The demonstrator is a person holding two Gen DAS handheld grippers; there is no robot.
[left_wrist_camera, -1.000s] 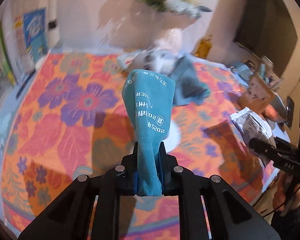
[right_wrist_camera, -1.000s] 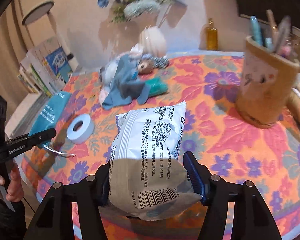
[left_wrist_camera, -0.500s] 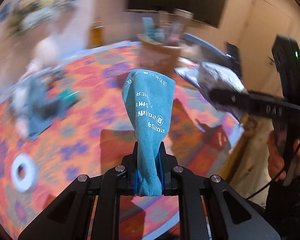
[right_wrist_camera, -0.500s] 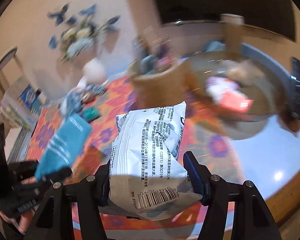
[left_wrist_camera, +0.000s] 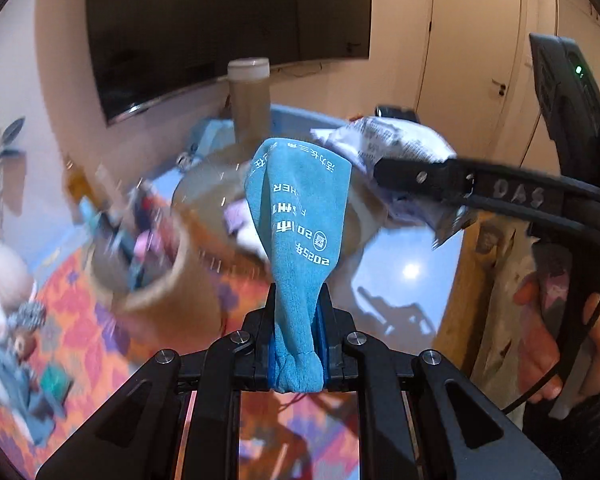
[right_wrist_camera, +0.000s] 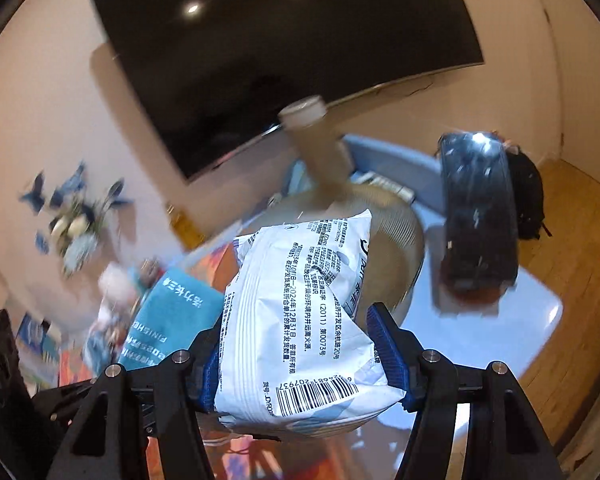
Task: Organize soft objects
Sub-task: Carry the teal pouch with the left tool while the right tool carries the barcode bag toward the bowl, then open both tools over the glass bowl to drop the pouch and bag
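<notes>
**Two soft loads in the air, one basket ahead**

Both grippers carry something, and the coming move turns on where the woven basket lies from each.

Left wrist view: the left gripper (left_wrist_camera: 298,344) is clamped narrow on the bunched end of a blue towel (left_wrist_camera: 296,220), whose long axis runs straight up toward twelve o'clock from the jaws. The basket (left_wrist_camera: 204,184) sits behind the towel's upper half, its rim spreading toward ten o'clock, so it lies directly ahead of this gripper. The right gripper (left_wrist_camera: 384,170) reaches in from three o'clock, holding a white packet (left_wrist_camera: 384,142) above the basket's far side at about one o'clock. A hand (left_wrist_camera: 548,344) grips its handle at four o'clock. A brown pen cup (left_wrist_camera: 160,284) stands at nine o'clock on the flowered cloth (left_wrist_camera: 76,300).

Right wrist view: the right gripper (right_wrist_camera: 300,352) stands half-wide, its pads pressed on both sides of the packet (right_wrist_camera: 300,312), which points toward twelve o'clock. The basket (right_wrist_camera: 396,220) lies just beyond the packet's top, toward one o'clock, so in my judgement this hand is the nearer one. The towel (right_wrist_camera: 172,312) shows at nine o'clock.

Against the picture a second earlier, both views have swung off the flowered cloth with its tape roll and toy pile and now face the basket end of the table; both grips are unchanged.
</notes>
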